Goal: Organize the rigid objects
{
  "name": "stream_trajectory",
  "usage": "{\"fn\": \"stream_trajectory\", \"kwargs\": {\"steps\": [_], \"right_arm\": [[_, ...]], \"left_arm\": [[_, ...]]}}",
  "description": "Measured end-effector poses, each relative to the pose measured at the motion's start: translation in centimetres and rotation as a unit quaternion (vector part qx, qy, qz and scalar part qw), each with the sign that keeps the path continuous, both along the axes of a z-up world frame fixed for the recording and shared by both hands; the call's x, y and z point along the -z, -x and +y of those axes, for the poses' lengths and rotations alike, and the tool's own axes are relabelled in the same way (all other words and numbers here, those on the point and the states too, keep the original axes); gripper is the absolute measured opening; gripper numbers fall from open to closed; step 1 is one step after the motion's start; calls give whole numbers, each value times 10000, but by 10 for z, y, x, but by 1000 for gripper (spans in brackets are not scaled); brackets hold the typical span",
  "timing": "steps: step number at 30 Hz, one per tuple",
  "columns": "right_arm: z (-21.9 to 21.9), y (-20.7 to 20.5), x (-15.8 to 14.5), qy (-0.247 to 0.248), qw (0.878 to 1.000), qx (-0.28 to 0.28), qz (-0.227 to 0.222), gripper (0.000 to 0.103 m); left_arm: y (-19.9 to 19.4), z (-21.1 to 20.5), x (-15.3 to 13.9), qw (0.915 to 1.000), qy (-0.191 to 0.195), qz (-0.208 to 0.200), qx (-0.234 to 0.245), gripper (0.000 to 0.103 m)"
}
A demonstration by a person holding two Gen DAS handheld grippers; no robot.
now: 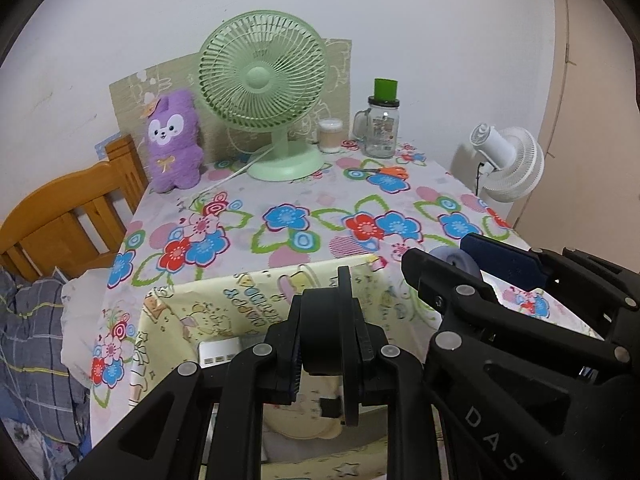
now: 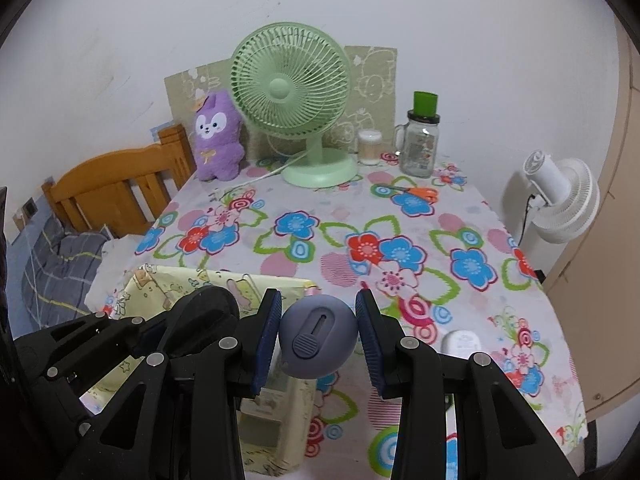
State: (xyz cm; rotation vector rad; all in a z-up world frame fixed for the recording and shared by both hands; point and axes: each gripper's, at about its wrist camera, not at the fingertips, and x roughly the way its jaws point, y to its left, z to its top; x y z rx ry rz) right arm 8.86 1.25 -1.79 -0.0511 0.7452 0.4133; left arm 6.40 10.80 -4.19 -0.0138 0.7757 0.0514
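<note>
Left gripper [image 1: 326,344]: lower centre of the left wrist view, jaws clenched on a black round object [image 1: 325,334], flat and disc-like, seen edge-on; what it is cannot be told. It hangs over a pale yellow cartoon-printed box [image 1: 224,300] at the near edge of the table.

Right gripper [image 2: 318,334]: lower centre of the right wrist view, blue-padded fingers [image 2: 266,336] grasping a rounded grey-blue device [image 2: 319,338] with a dark ribbed slider on its face. Held above the tablecloth, just right of the yellow box; in the left wrist view it shows at the lower right.

Box contents: a white flat item [image 1: 219,354] with small squares, partly hidden behind the left gripper.

Table: covered by a floral tablecloth [image 2: 400,216] in blue, red, green and pink.

Back of table, upper centre:
- green desk fan [image 2: 290,104], upright, white cord trailing left
- purple plush toy [image 2: 216,140], left of the fan, leaning on a patterned board
- small clear tub [image 2: 369,147] with pale contents, right of the fan's base
- glass jar with handle [image 2: 419,148], black lid, green cap on top
- orange-handled scissors [image 2: 420,194], lying flat in front of the jar

Lower right of cloth: white rounded item [image 2: 464,344], lying flat.

Off table: white fan [image 2: 560,200] at right; wooden bed frame [image 2: 116,184] and grey checked bedding [image 2: 56,264] at left
</note>
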Motion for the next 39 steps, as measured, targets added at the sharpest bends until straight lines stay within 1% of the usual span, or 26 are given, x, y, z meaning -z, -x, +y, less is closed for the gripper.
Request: {"fn": "stream_trajectory", "kwargs": {"steps": [16,21,24,26,28,30,32,36,38,39], "right_arm": [[47,-14,21,182,9992,-295,219,42],[60,-20,31,234,9984,-375,338,42],[66,-24,36,282,9979,-416,406,42],[69,-26,39,294,9976,-438,448,42],[72,-28,43,314,9974,-436,477,42],[73,-31,46,283,9972,-435,541,42],[74,-34,48,261,9970,-417,593,42],[74,-36,49,185,9970,-390,647,43],[73,-36,48,171,9969,-411,651,44],[73,-35,47,167,9970,-422,630,45]], "left_arm": [[-9,42,23,9992,4,318,-235,18],[-14,53,32,9984,-61,442,-337,18],[-17,58,38,9977,-14,558,-374,18],[-19,63,42,9971,100,630,-420,19],[-20,65,45,9967,107,664,-462,19],[-19,66,44,9968,70,623,-506,27],[-18,67,43,9964,40,615,-590,37],[-19,71,43,9950,166,692,-700,46],[-19,70,42,9949,139,702,-710,56],[-18,69,41,9950,133,697,-701,59]]}}
